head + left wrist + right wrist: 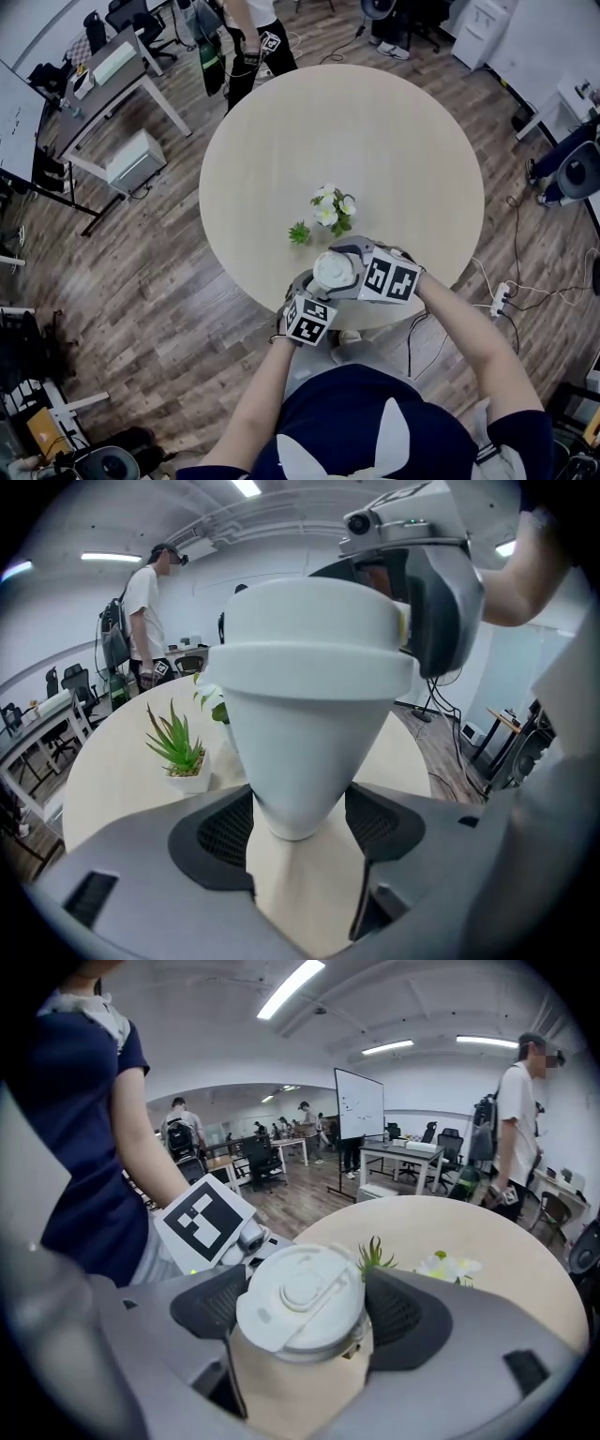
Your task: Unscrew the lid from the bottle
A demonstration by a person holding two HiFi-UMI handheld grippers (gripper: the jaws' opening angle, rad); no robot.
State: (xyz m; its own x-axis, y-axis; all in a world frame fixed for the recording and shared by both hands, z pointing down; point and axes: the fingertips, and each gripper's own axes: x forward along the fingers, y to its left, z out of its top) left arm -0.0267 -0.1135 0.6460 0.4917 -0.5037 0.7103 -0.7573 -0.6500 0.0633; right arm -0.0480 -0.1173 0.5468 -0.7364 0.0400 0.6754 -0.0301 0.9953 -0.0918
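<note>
- Over the near edge of the round pale table [356,141], close to the person's body, the bottle [300,733] stands upright between both grippers. Whether its base touches the top I cannot tell.
- Its white lid [335,271] sits on the bottle's mouth, and the right gripper [302,1316] has its jaws pressed against the lid's rim from either side.
- The left gripper [298,822] clamps the bottle's narrow lower end, one pad on each side.
- Just beyond the bottle stand a small green plant [299,233] and a pot of white flowers [330,210], close together and apart from both grippers.
- Past them, the far half of the table lies bare up to its rim.
- A standing person [248,37] is at the far edge.
- Cables and a power strip [497,296] lie on the wood floor to the right, and a desk [112,75] stands well off at the far left.
</note>
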